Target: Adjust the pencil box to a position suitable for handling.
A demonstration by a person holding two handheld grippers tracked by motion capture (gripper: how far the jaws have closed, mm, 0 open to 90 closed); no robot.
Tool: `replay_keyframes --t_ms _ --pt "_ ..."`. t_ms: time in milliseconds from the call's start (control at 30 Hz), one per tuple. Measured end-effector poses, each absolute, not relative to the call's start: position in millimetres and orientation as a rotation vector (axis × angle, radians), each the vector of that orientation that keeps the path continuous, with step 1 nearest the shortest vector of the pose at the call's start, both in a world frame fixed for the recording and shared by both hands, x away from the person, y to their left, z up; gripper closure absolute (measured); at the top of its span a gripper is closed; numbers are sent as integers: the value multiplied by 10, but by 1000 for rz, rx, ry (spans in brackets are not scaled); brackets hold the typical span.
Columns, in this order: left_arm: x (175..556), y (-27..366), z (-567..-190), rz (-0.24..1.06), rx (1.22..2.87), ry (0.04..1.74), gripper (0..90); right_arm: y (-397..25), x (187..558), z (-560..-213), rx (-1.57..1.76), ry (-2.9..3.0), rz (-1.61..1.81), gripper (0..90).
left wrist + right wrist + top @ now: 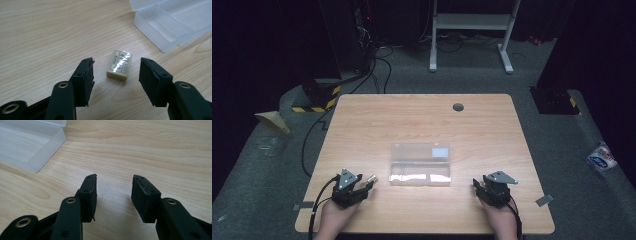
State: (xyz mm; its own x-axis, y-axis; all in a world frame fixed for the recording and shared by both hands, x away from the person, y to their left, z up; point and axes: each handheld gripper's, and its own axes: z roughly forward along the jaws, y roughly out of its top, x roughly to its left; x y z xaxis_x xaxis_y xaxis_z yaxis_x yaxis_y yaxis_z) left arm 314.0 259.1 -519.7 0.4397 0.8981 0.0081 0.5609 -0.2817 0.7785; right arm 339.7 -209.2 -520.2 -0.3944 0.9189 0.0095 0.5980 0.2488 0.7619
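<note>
2 grippers rest low near the table's [422, 120] front edge: left gripper [116, 72] spread wide around the eraser [119, 65], right gripper [113, 192] released, holding nothing.

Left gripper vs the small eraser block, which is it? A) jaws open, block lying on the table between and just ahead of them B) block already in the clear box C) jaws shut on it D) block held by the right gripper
A: the left gripper has its jaws apart, and the eraser block lies flat on the table untouched, outside the clear box.
</note>
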Motion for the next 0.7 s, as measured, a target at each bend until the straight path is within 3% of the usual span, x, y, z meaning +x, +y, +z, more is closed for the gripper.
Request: replay_keyframes --t_ms 133,167,300,400,433,467,500,533,567,600,700 --pt "3199 2492 -5224 571 2028 1222 409 -2094 3422 -5196 1391 2072 955 517" --pt "3216 2472 -5236 557 2046 1224 335 -2098 3438 -5202 1402 2071 955 498" --pt "3251 2462 -5260 553 2025 1236 339 -2098 3453 -5205 1403 2060 945 486" --pt "3254 2469 -5267 565 2011 1238 385 -2104 3472 -5208 1411 2056 943 484" --pt "3251 2474 -5268 569 2006 1235 454 -2096 3486 -5219 1421 2067 928 482" --pt "3248 2480 -5272 573 1999 1236 454 -2096 3486 -5219 1421 2067 928 482" --pt "3244 2488 -5276 576 1990 1239 531 -2086 3496 -5231 1419 2081 923 476" --pt "3246 2499 -5276 585 1986 1241 531 -2086 3496 -5231 1419 2081 923 476" --pt "3241 2506 -5275 588 1978 1251 616 -2079 3493 -5231 1425 2082 930 475" --pt "3241 2506 -5275 588 1978 1251 648 -2079 3493 -5231 1425 2082 930 475" --pt "3227 2507 -5274 602 1980 1252 676 -2063 3488 -5232 1425 2076 917 478"
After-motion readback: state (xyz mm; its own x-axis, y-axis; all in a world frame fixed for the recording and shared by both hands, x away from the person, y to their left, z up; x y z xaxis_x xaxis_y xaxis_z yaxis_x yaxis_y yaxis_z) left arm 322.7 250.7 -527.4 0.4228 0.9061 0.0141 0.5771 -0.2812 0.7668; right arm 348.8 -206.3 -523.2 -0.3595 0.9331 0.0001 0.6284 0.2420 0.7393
